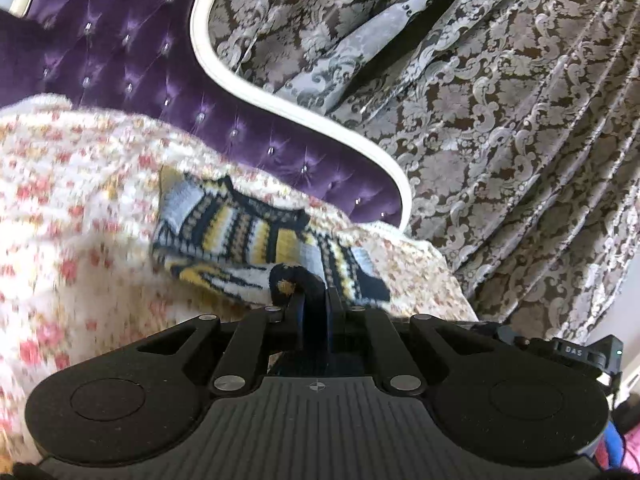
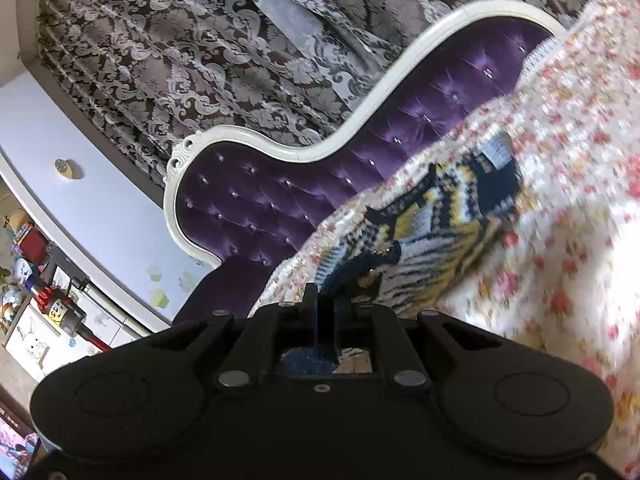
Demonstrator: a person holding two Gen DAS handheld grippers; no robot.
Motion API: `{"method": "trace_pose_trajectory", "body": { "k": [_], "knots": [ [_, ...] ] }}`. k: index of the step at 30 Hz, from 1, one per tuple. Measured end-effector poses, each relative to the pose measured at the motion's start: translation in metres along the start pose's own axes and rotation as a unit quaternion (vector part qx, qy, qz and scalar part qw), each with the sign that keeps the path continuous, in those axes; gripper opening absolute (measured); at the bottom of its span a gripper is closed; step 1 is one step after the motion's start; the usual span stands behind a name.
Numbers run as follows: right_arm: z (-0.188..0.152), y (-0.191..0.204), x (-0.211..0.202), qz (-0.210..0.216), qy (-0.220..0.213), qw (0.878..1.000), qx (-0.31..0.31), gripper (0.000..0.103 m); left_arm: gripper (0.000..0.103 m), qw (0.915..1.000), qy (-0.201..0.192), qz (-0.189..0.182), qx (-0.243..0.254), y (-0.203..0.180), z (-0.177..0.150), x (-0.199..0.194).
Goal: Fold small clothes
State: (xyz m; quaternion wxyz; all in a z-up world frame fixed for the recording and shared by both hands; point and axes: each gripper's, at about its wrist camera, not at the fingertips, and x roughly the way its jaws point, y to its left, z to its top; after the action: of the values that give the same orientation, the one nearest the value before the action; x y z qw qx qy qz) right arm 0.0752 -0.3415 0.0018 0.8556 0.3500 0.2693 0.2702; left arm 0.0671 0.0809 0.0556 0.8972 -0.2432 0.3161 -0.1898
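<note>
Now sweater being held at near edge by both tools, left tool and right tool each clamped on knit; body lying ahead on bed, stretching toward headboard.

I see a small knit sweater striped in navy, yellow, pale blue and white at twelve o'clock, on a cream bedspread with pink-red flowers. The headboard is purple, white-edged; the curtain is brown-and-silver damask.
</note>
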Motion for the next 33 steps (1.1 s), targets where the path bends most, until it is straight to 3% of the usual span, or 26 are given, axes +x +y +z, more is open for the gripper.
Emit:
{"method": "trace_pose_trajectory", "body": {
  "k": [9,19,33],
  "knots": [
    [0.048,-0.006,0.040,0.004,-0.032,0.999,-0.017,0.015,0.009,0.9991,-0.039,0.009,0.012,0.003,0.046,0.035],
    [0.101,-0.049,0.126,-0.039,-0.061,0.997,-0.030,0.015,0.009,0.9967,-0.069,0.042,0.010,0.030,0.089,0.121],
    [0.118,-0.133,0.245,-0.132,-0.021,0.990,-0.040,0.015,0.009,0.9917,-0.026,0.126,-0.003,0.085,0.098,0.244]
  ]
}}
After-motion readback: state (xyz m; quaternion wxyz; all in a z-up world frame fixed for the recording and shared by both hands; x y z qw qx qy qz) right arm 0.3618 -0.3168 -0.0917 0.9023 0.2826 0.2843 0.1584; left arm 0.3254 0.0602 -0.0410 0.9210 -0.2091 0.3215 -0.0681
